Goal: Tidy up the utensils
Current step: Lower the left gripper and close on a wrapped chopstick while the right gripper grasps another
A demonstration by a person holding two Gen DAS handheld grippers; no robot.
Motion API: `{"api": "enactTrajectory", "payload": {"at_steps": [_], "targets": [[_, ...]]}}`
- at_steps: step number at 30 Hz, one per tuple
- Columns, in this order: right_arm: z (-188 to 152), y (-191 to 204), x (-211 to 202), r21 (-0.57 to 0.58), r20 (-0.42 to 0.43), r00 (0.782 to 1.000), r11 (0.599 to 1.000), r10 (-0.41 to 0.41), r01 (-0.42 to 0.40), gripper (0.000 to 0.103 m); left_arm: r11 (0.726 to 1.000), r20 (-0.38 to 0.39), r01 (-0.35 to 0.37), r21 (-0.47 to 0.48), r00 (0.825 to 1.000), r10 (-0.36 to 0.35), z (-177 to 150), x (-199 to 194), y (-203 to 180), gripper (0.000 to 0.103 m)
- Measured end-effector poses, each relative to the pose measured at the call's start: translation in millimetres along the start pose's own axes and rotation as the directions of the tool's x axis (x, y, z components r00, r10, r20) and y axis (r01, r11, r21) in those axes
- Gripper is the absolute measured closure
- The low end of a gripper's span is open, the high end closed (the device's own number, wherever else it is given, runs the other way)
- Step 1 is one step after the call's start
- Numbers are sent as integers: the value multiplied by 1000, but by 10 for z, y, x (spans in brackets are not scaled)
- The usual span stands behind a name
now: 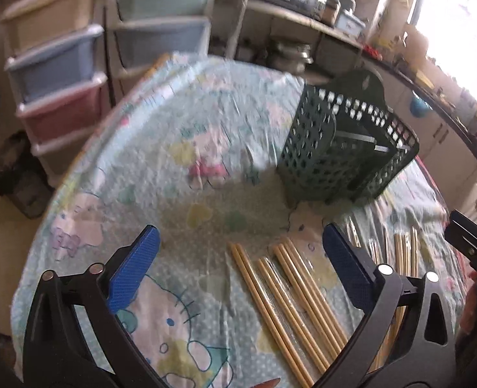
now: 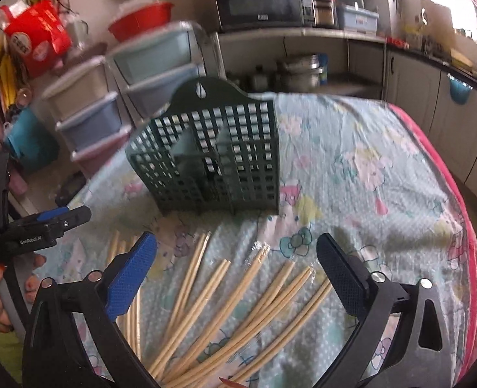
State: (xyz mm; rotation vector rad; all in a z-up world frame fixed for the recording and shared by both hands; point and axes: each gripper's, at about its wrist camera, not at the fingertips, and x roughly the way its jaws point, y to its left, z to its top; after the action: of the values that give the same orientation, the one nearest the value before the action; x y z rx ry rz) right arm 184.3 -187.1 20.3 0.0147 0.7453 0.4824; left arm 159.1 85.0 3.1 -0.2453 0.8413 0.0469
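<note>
step: about to pick sticks | my left gripper (image 1: pixel 238 258) and right gripper (image 2: pixel 235 258) wide apart, holding nothing | chopsticks (image 2: pixel 206 294) on table, near basket (image 2: pixel 212 158), maybe empty | next: grab one

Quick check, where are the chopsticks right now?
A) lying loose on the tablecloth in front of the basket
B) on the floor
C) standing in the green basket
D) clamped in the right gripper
A: the chopsticks lie flat on the tablecloth, on the near side of the green basket, and the right gripper has its jaws open with nothing held.
</note>
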Motion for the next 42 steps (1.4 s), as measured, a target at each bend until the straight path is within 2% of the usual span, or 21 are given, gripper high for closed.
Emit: {"api": "enactTrajectory", "payload": {"at_steps": [2,4,9,14,18,23,31,34,36,39,42], "targets": [[10,-16,120,1,-40,999,1000,7,-7,21,999,-48,48,-14,998,-48,-13,103,40,27],[33,-39,221,5,-75,997,1000,13,-13,25,995,-91,88,-45,992,-91,-38,205,93,36],[-1,-72,426,22,-164,985,999,47,-44,44,974,-169,181,-133,965,-202,-144,381,219,65],[-11,-91,514,26,-195,980,999,49,-44,56,964,-209,203,-172,949,-237,-145,507,244,78],[1,-113,583,32,-219,974,998,56,-50,60,964,-235,188,-190,944,-231,-117,635,257,82],[-8,-164,683,51,-254,966,998,53,-41,61,963,-247,170,-209,944,-220,-38,733,296,84],[57,-271,950,114,-316,946,993,74,-40,66,973,-251,147,-175,949,-189,47,814,248,85],[84,-312,1069,139,-340,937,990,75,-28,70,975,-249,145,-168,951,-184,82,857,274,89],[95,-332,1135,150,-350,934,989,65,-12,78,976,-247,146,-163,952,-183,78,857,281,93],[117,-372,1161,169,-346,936,986,63,-4,86,978,-244,145,-149,953,-179,84,857,284,94],[128,-421,1113,178,-329,942,984,71,-12,88,980,-235,142,-143,957,-173,109,827,305,98]]}}
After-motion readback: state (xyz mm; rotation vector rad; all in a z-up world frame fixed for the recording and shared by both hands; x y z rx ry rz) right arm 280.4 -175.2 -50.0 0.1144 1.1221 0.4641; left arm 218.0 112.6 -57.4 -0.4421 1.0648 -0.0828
